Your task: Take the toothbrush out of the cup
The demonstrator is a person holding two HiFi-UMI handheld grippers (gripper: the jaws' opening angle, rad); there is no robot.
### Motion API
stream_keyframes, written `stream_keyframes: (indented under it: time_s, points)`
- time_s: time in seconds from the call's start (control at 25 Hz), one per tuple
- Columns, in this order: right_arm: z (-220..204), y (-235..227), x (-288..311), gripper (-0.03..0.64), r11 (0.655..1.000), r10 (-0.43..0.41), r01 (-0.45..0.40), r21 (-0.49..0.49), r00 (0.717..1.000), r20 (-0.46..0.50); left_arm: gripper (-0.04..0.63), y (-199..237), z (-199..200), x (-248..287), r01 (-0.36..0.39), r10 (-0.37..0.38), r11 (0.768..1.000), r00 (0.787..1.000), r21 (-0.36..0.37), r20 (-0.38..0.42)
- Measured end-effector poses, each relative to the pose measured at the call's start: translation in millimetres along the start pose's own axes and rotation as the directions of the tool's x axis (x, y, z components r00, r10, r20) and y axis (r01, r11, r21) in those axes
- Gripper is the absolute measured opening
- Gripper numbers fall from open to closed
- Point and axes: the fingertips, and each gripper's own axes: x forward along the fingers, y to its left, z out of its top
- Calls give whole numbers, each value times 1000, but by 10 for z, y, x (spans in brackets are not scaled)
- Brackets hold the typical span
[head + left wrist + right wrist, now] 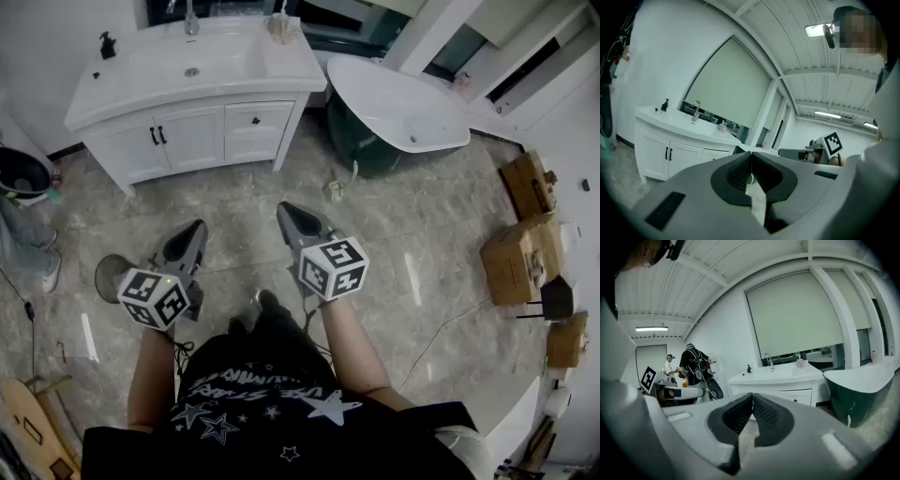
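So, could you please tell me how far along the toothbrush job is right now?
Nothing looks done yet: the cup sits on the vanity, something thin, likely the toothbrush, standing in it. Nothing in hand: the left gripper and right gripper have jaws together, empty, well short of the vanity. Left: walk up, grip the toothbrush, lift it out.

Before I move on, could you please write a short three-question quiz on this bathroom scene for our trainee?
1. True or false: the left tool and the right tool are both shut and empty.
2. In the head view, where on the vanity does the cup stand? A) right end of the counter B) left end C) middle
3. Fill in: right of the vanity stands a ___.
Key: 1 true; 2 A; 3 bathtub.
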Motion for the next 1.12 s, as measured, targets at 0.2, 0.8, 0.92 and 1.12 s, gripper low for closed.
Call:
stream_keyframes:
  time_s: [0.2,0.8,0.92,1.12]
  points:
    - [42,39,-12,2,1000,-4,4,-17,1000,3,9,-46,-1,-65,18,-18,1000,1000,16,-6]
    - [-125,75,-76,2,1000,-11,11,14,1000,-17,9,-27,-206,-208,10,-10,1000,999,-8,-35]
    - [-40,100,-80,2,999,15,-16,40,1000,26,9,44,-151,-248,-7,7,1000,1000,-9,-20]
    - [-10,67,-130,2,998,7,-12,69,997,74,9,40,-166,-270,2,-2,1000,1000,-9,-14]
